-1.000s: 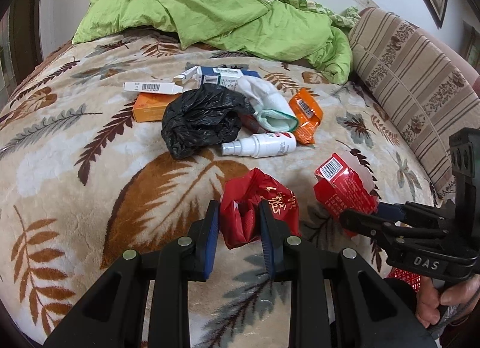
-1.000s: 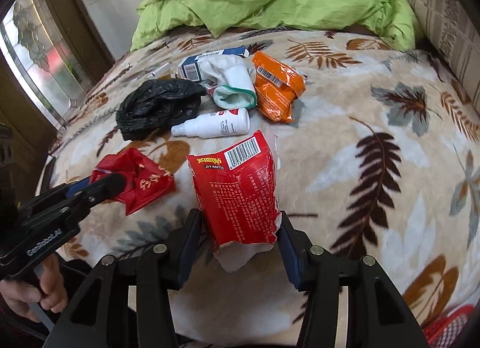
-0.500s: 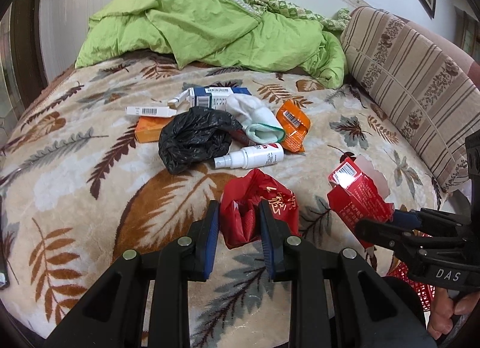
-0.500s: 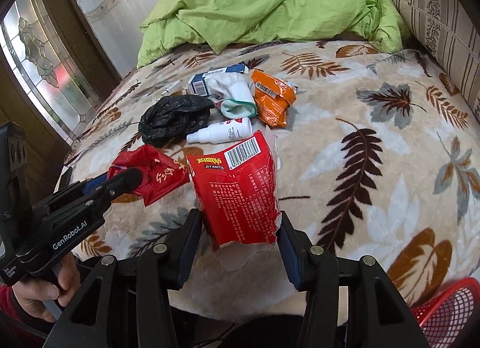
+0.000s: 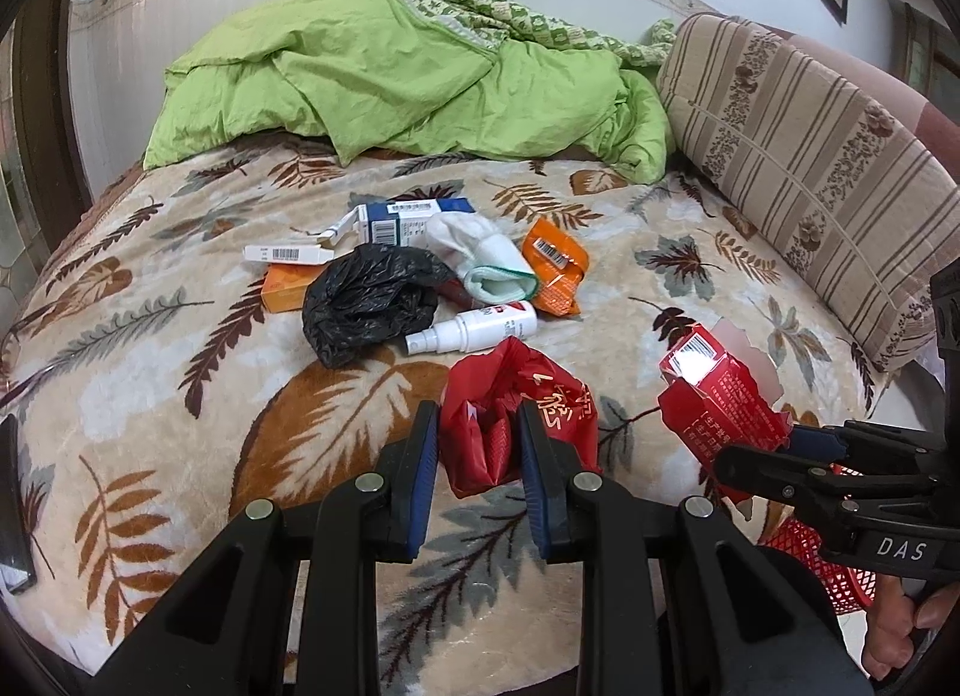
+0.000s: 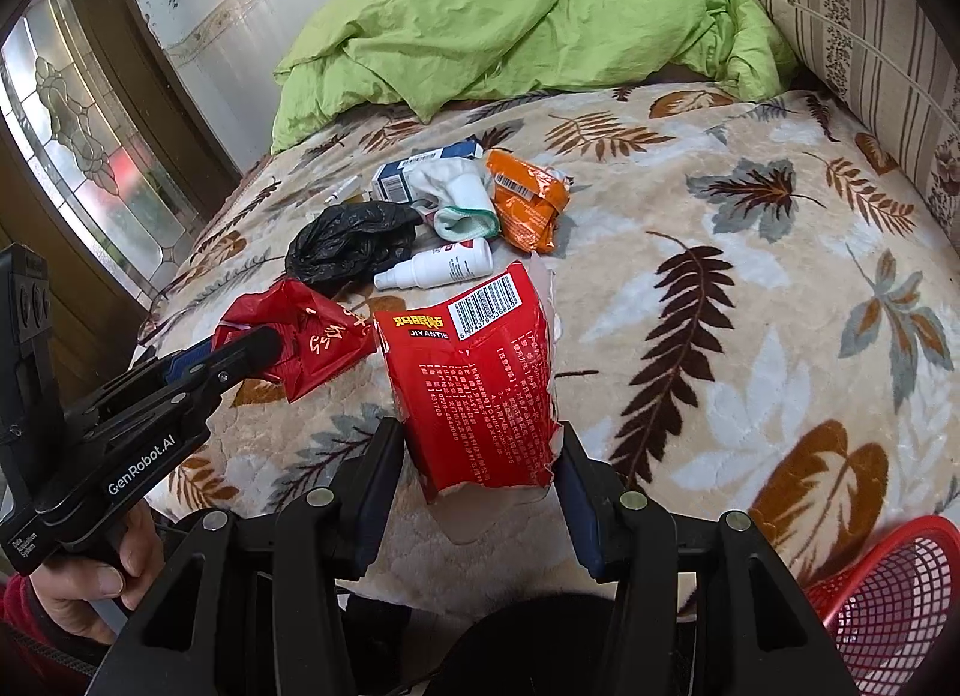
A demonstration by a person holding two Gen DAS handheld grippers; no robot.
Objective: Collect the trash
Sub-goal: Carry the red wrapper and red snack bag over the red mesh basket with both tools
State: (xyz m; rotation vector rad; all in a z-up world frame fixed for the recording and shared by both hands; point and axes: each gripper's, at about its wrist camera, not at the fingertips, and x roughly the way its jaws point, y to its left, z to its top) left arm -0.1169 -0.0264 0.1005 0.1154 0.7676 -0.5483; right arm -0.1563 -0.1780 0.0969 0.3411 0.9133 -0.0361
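While I'm holding both grippers up over the near edge of the bed, the red mesh basket is sitting lowest and nearest, off the bed's near-right corner, just below the right gripper. That's the relation I'm working from: basket is down and to the right of both hands, and the right hand is clearly the nearer one.

Right gripper is pinching the torn red snack bag by its lower end, pads pressing on both sides, the bag's long axis running straight away from the jaws w/ the barcode end far. Left gripper is pressed together on the crumpled red wrapper, which is bunching up btwn the blue pads. Both pieces are hanging clear of the blanket, by my read, so I'm judging the carry to the basket as the step in hand, right bag first since it's closer.

Farther up the bed from the basket, the rest of the trash is lying in one cluster: white spray bottle, black plastic bag, orange packet, white sock, blue-white box, orange box, flat white box. Beyond that, the green quilt is heaped at the far end.
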